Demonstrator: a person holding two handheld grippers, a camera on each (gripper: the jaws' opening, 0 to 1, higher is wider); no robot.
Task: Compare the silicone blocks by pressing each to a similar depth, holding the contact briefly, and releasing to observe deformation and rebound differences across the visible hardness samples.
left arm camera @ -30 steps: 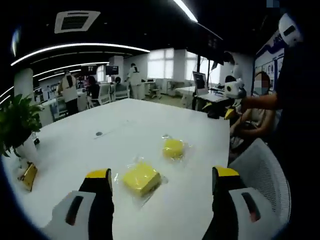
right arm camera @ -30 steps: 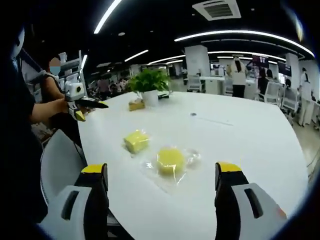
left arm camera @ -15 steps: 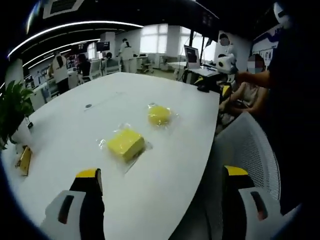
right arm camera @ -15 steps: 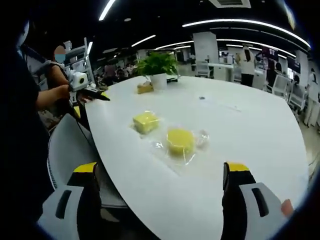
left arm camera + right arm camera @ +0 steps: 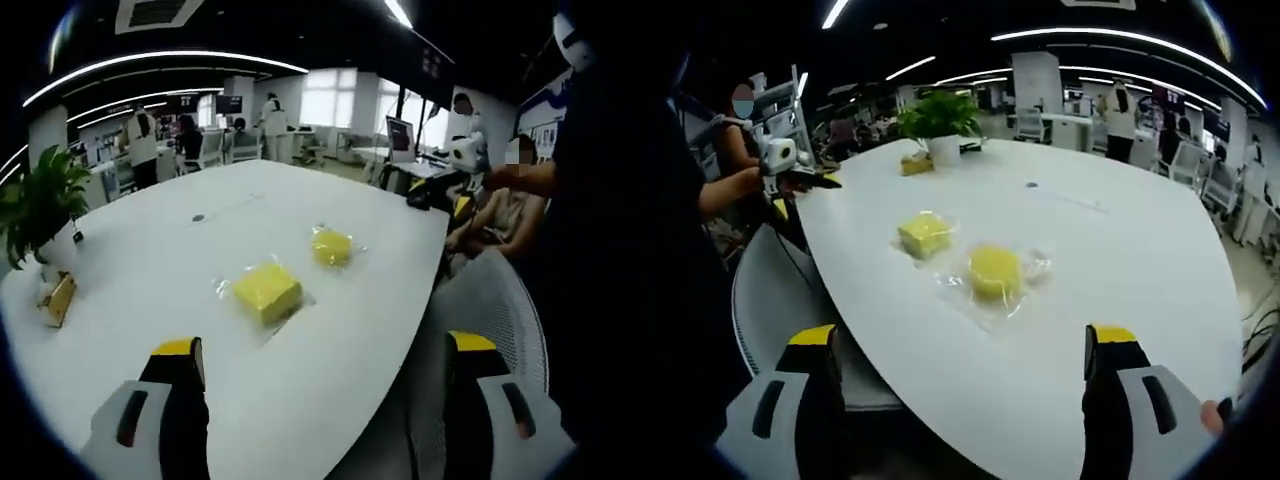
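left gripper view: left gripper jaws spread wide, nothing between them; square silicone block ahead of the jaws, nearer the left one, well apart from both; round silicone block further ahead, about centred
right gripper view: right gripper jaws spread wide, empty; round silicone block ahead between the jaw lines; square silicone block beyond the left jaw, further off
blocks: both yellow, in clear plastic wrap, lying on white table, near each other, not touching
risk 1: wrap looks slick, so a press off centre could slide a block instead of denting it
risk 2: blocks lie near the table edge, a sideways shove could push one off
risk 3: uneven depth between the two presses would spoil the comparison
pose: both grippers held back over the table edge, aimed at the blocks, no contact yet
step: judged at approach, no press begun
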